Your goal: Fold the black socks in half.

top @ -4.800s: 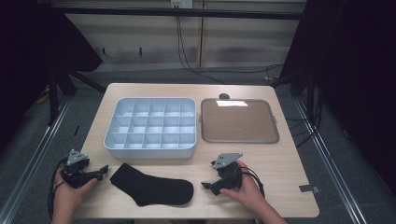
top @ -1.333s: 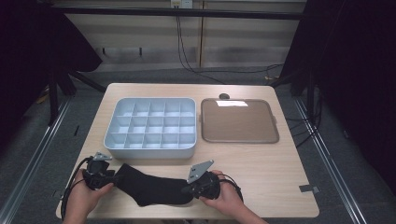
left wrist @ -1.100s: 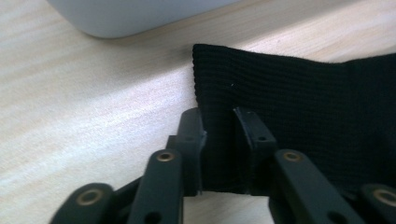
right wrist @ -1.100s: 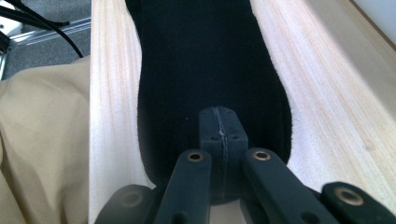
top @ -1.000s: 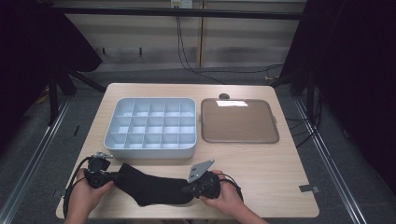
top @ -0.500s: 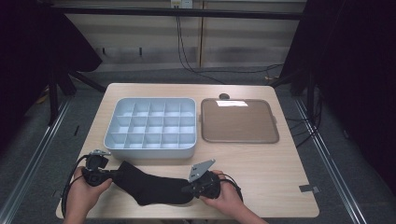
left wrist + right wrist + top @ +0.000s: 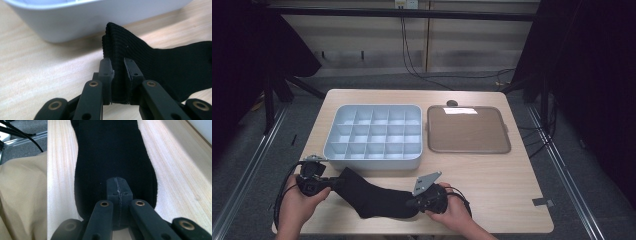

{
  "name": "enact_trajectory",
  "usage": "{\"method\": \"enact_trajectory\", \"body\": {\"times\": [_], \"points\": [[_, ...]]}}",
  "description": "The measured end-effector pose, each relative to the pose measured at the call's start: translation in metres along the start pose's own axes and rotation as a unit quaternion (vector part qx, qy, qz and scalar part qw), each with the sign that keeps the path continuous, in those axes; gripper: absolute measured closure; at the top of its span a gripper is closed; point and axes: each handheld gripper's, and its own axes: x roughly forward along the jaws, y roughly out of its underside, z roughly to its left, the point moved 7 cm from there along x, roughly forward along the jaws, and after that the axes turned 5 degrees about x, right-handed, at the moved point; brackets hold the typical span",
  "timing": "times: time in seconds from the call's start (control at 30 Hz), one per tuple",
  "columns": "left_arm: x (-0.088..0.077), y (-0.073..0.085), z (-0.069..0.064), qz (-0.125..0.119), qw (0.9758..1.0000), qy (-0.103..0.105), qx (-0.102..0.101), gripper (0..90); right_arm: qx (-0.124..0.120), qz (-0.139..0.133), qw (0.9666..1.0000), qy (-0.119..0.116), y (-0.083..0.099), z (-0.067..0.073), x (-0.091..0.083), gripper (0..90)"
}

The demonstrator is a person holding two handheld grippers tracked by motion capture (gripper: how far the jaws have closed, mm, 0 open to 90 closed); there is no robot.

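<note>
Black sock [image 7: 374, 196] held at both ends near the front edge of the table [image 7: 512, 175], just in front of the compartment tray [image 7: 372, 134].

The cuff end is clamped between the pads of the left gripper [image 7: 119, 75] and is lifted slightly off the wood, while the toe end is pinned flat under the right gripper [image 7: 117, 186], whose jaws are pressed fully together. A slip is judged possible: only a thin fold of cuff is gripped, so a harder pull against the pinned toe could draw the fabric out of the left jaws or drag the toe free. Compared with the earliest frame, when the sock was lying loose with both grippers apart from it, both ends are now taken and the cuff is raised.
</note>
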Motion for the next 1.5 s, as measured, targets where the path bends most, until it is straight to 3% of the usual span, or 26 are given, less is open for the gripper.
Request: {"method": "enact_trajectory", "body": {"times": [0.3, 0.5, 0.8, 1.5], "points": [[-0.005, -0.013, -0.015, -0.009, 0.9998, -0.005, 0.019, 78.0, 0.011, 0.0, 0.9999, 0.0, 0.0, 0.0, 0.0, 90.0], [-0.007, -0.017, -0.023, -0.011, 0.9997, -0.001, 0.02, 77.9, 0.012, -0.003, 0.9999, 0.0, -0.001, -0.001, 0.001, 90.0], [-0.01, -0.024, -0.036, -0.01, 0.9992, 0.006, 0.037, 78.0, 0.018, -0.004, 0.9998, -0.001, -0.004, -0.002, 0.004, 90.0], [0.002, -0.033, -0.068, 0.005, 0.9966, 0.029, 0.076, 77.7, 0.016, -0.003, 0.9998, 0.009, -0.008, -0.002, 0.006, 90.0]]}}
